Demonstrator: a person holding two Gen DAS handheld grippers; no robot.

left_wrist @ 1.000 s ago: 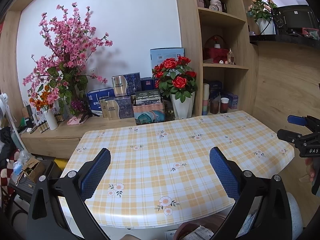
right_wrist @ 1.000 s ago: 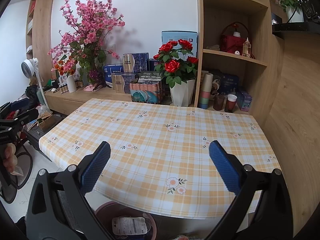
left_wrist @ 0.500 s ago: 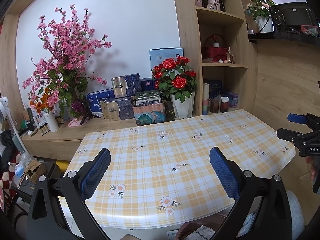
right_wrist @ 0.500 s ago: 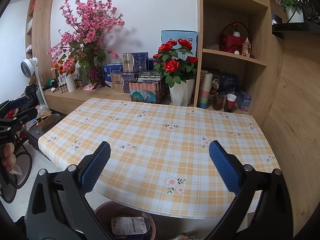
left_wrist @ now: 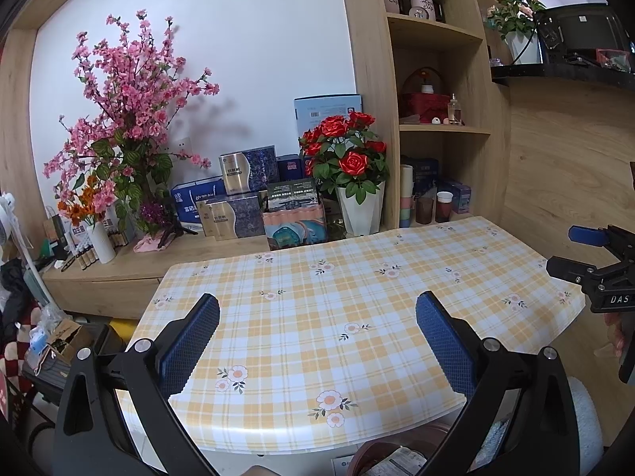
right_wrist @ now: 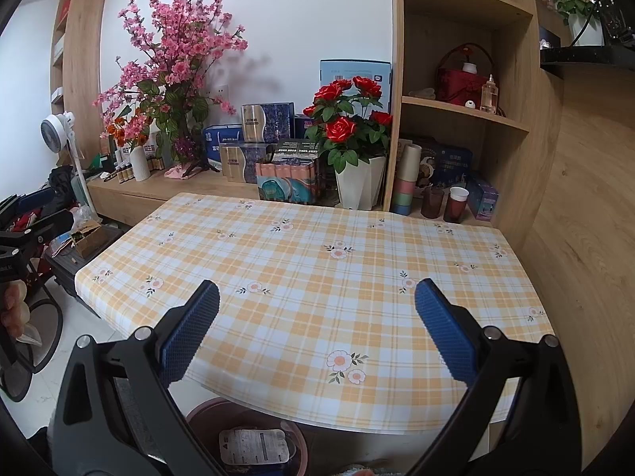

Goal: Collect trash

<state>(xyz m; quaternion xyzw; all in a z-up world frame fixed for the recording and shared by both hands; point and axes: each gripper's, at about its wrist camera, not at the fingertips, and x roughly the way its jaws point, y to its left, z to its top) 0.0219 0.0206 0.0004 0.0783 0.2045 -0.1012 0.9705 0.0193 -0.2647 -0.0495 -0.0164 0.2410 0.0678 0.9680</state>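
A table with a yellow plaid flowered cloth (left_wrist: 357,309) fills both views, and it also shows in the right wrist view (right_wrist: 337,277). No loose trash lies on it. A brown bin (right_wrist: 206,420) stands on the floor under the near table edge, with a white printed packet (right_wrist: 254,446) inside; its rim shows in the left wrist view (left_wrist: 369,452). My left gripper (left_wrist: 317,341) is open and empty above the near edge. My right gripper (right_wrist: 317,337) is open and empty too. The right gripper shows at the right in the left wrist view (left_wrist: 595,269).
A wooden sideboard (left_wrist: 131,273) behind the table carries pink blossoms (left_wrist: 127,119), boxes and a white pot of red roses (left_wrist: 349,166). Shelves with cups (right_wrist: 456,202) stand at the back right. Clutter and a fan (right_wrist: 59,131) stand at the left. A wooden wall (right_wrist: 587,238) is on the right.
The left wrist view has shifted slightly, so the table sits a little further right and up. Both grippers stay open and empty. The right wrist view is nearly unchanged.
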